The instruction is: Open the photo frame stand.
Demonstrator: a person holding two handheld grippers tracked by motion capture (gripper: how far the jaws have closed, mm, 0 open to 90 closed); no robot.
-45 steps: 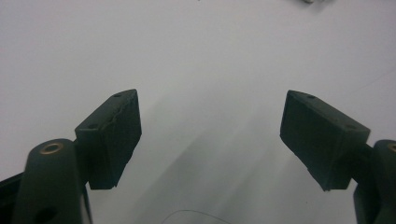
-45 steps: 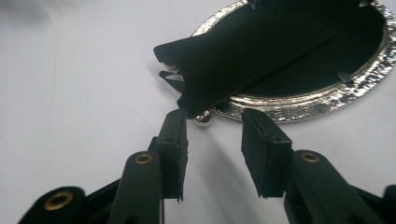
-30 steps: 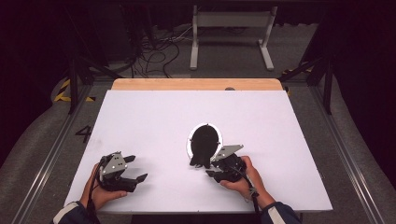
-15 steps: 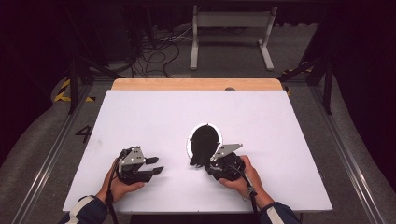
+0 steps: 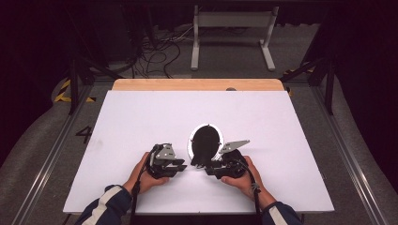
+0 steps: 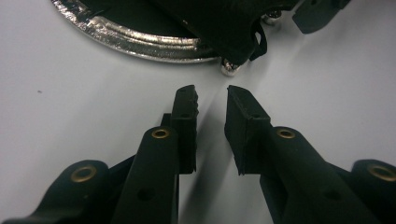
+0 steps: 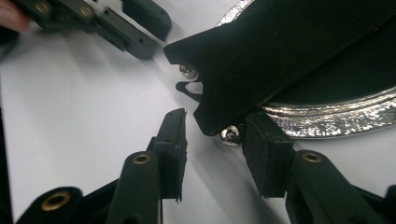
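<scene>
A black object with small silver studs (image 7: 280, 51) lies over a round silver-rimmed dish (image 5: 205, 142) near the middle of the white surface (image 5: 281, 122), somewhat toward its near edge. The right gripper (image 7: 212, 140) has its fingers apart about the object's lower corner, one finger (image 7: 265, 149) just beside a stud, no clear press visible. The left gripper (image 6: 211, 100), just left of the dish, has been closing its fingers; a narrow gap remains, nothing between them.

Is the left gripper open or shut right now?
Open. The left gripper has just been closing, but a narrow gap remains between its jaws with nothing in it; the silver-rimmed dish lies ahead, untouched.
</scene>
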